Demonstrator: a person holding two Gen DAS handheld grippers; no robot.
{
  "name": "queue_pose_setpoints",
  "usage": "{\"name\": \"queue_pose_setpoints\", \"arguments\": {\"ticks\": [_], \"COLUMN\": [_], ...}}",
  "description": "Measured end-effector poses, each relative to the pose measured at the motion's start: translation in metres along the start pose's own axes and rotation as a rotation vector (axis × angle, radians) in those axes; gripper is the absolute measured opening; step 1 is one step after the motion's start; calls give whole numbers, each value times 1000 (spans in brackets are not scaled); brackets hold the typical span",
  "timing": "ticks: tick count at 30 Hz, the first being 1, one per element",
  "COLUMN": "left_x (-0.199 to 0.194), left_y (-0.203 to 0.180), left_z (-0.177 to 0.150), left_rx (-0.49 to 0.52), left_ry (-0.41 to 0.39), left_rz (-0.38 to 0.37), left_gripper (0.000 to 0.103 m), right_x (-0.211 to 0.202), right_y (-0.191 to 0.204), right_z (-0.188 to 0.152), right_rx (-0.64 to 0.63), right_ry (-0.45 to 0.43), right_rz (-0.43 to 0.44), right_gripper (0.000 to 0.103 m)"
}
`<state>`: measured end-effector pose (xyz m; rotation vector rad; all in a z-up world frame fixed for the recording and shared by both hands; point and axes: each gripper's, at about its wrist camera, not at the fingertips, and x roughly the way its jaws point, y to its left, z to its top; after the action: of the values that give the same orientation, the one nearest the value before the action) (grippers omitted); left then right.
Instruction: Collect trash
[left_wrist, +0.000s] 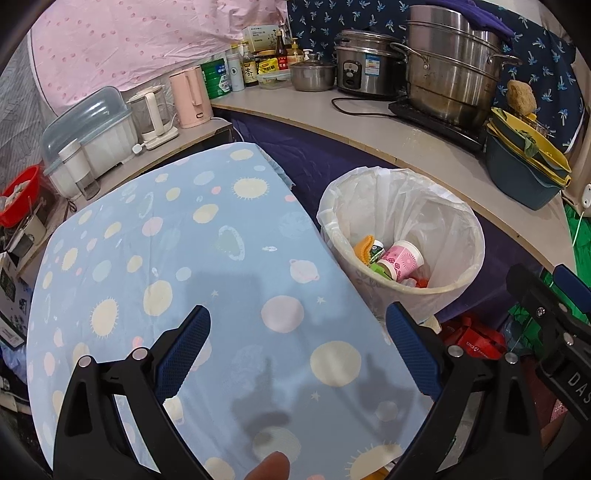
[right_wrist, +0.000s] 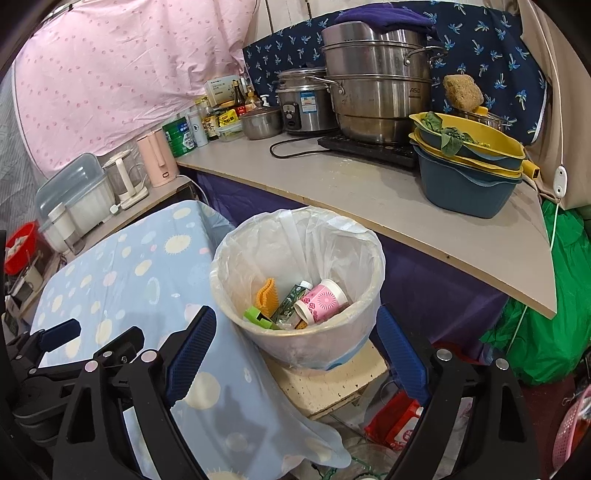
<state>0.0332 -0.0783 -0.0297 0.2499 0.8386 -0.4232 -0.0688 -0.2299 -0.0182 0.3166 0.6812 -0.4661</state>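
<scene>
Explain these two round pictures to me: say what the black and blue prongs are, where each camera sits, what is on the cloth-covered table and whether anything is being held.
A person holds one hand-held gripper in each hand; the black arms with blue pads are its two fingers. Each picture comes from a fisheye camera on one gripper, looking forward along the fingers. The left hand-held gripper hangs open over the blue patterned tablecloth, which shows nothing lying on it. The right hand-held gripper is open too, aimed at the lined trash bin. Neither holds anything. In the bin lie a pink paper cup and other scraps.
</scene>
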Motion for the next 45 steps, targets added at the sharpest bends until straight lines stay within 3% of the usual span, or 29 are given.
{"name": "queue_pose_setpoints", "arguments": {"ticks": [6,7,45], "left_x": [-5,-5,-10], "left_y": [4,5,1], "left_z": [-9,-11,-31], "left_rx": [9,9,10], "left_ry": [4,5,24], "left_rz": [3,2,-10], "left_gripper": [91,91,92], "right_x": [-5,-5,-11], "right_y": [3,5,5], "right_z": [-6,-7,-25], "right_rx": [-7,-8,-5], "right_ry": [13,19,56], "right_rz": [-5,-2,-60], "right_gripper": [87,96,96]}}
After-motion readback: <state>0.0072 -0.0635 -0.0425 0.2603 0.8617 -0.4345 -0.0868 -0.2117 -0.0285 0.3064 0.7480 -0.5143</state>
